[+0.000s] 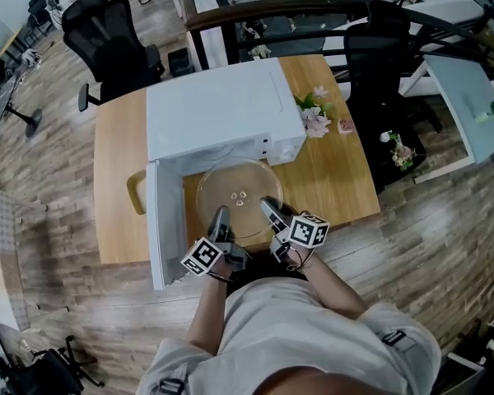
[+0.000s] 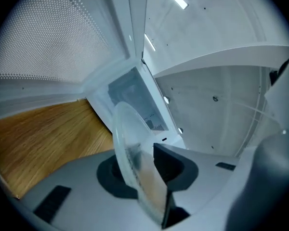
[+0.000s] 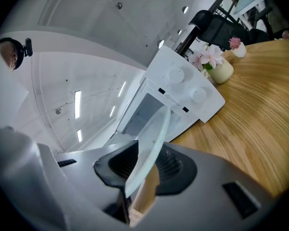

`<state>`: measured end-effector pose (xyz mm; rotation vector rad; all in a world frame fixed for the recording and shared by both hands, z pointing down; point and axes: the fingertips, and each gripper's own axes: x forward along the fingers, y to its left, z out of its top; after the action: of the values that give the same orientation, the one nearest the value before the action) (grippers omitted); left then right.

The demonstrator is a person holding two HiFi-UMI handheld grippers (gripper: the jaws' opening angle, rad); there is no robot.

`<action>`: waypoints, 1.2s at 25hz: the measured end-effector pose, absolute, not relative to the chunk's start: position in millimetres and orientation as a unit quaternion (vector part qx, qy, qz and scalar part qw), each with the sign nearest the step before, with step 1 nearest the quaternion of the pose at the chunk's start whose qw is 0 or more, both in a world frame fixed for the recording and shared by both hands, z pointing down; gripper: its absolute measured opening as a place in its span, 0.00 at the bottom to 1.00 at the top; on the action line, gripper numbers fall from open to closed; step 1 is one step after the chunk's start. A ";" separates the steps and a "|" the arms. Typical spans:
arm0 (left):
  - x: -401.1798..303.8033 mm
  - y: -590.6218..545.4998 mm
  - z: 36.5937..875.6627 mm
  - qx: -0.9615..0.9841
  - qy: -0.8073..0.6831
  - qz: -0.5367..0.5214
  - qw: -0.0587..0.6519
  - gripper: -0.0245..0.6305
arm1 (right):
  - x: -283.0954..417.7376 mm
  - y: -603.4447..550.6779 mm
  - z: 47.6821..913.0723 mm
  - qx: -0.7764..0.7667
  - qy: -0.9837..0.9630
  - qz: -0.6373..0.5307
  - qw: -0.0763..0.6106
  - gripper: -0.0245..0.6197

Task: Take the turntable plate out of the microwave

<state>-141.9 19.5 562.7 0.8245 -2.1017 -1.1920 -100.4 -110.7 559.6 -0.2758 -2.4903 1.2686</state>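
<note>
With the left tool (image 1: 221, 216) and right tool (image 1: 268, 207) each clamped on the near rim of the turntable plate (image 1: 239, 189), held before the open microwave (image 1: 222, 109) above the bench (image 1: 119, 179), level, matched hands looked essential.

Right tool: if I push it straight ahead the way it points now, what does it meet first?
With the glass plate clamped in it, the right tool would likely reach the microwave at its open front first; depth is uncertain.
</note>
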 end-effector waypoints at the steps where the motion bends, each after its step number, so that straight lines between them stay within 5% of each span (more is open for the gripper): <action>1: -140.4 20.6 559.3 0.315 -0.786 -0.446 0.291 0.20 | -98.3 -109.4 556.3 -0.094 -0.876 0.444 0.163 0.21; 18: -120.9 14.5 521.6 0.366 -0.774 -0.428 0.288 0.21 | -69.4 -112.5 511.0 -0.074 -0.893 0.425 0.129 0.22; 30: -104.9 -2.6 454.7 0.375 -0.797 -0.422 0.214 0.21 | -58.9 -133.3 447.5 -0.130 -0.904 0.399 0.086 0.22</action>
<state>-104.9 -2.6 454.7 1.0399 -2.2123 -1.1694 -58.9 -133.3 447.5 -0.3885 -2.6926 1.1893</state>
